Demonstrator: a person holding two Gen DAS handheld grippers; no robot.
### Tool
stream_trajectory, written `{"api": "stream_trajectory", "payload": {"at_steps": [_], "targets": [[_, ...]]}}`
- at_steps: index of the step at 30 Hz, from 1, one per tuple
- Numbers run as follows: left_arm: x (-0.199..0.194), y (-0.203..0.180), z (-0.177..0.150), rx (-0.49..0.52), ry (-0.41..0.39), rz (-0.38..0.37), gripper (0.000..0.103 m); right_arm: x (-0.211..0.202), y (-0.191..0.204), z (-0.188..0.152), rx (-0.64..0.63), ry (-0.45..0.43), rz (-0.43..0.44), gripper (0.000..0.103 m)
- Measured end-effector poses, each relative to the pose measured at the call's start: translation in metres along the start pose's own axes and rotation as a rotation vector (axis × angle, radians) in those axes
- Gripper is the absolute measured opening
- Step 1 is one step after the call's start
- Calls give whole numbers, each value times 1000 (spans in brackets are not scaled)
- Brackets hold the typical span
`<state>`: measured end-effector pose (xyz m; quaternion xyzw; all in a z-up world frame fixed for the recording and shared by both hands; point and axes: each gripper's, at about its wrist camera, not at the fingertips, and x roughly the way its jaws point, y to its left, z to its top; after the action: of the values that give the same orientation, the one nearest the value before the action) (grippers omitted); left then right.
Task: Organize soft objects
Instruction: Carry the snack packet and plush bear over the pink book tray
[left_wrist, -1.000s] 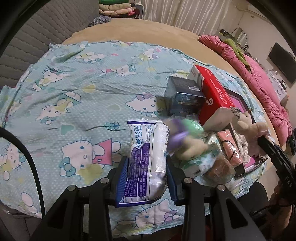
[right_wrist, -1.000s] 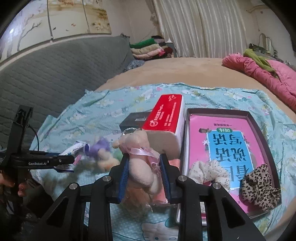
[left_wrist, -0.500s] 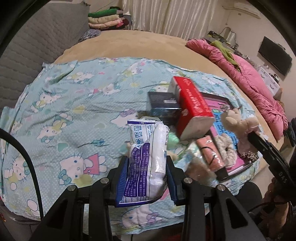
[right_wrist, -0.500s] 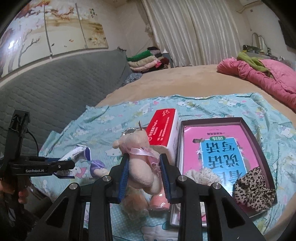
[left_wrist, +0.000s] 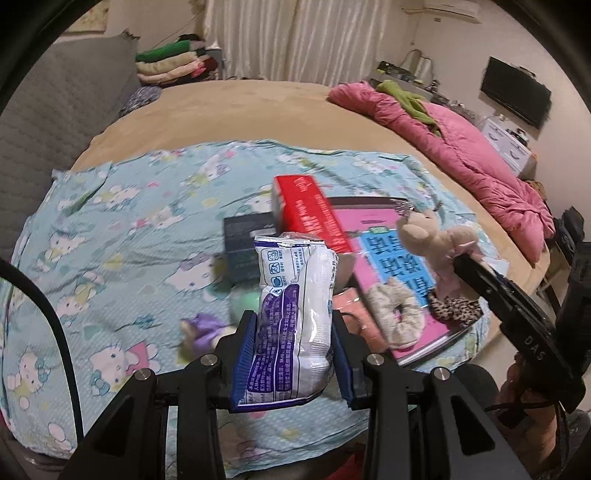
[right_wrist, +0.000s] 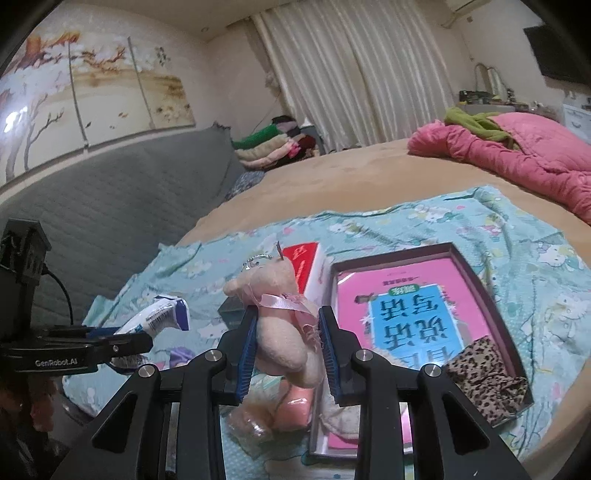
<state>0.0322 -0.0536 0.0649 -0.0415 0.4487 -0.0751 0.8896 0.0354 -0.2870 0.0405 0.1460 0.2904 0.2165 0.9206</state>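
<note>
Left gripper (left_wrist: 293, 350): blue pads clamped on a white-and-purple plastic pack (left_wrist: 295, 317) with small printed Chinese text, lifted above the bedspread.
Right gripper (right_wrist: 288, 350): pads pressed on a beige plush bear (right_wrist: 284, 332) with a pink ribbon, off the bed.
Writing: "GenRobot.AI" on the left gripper's side; "DAS" on the right one.
Beneath: Hello Kitty bedspread (left_wrist: 110, 240); red tissue box (left_wrist: 310, 214); pink book in a tray (right_wrist: 491, 306) with a leopard scrunchie (right_wrist: 487, 376).

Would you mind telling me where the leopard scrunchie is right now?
The leopard scrunchie lies in the near right corner of the tray, on the pink book, right of the right gripper in its wrist view.
</note>
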Motion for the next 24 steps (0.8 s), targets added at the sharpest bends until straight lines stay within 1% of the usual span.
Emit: {"api": "stream_trajectory", "payload": {"at_steps": [16,24], "targets": [[2,-74,26,120,-39,-72,39,-36,-49,11,99,-99,-97,33],[22,-99,30,141,-26,-97,39,-46,-69,9,141,-113,-139,33]]}}
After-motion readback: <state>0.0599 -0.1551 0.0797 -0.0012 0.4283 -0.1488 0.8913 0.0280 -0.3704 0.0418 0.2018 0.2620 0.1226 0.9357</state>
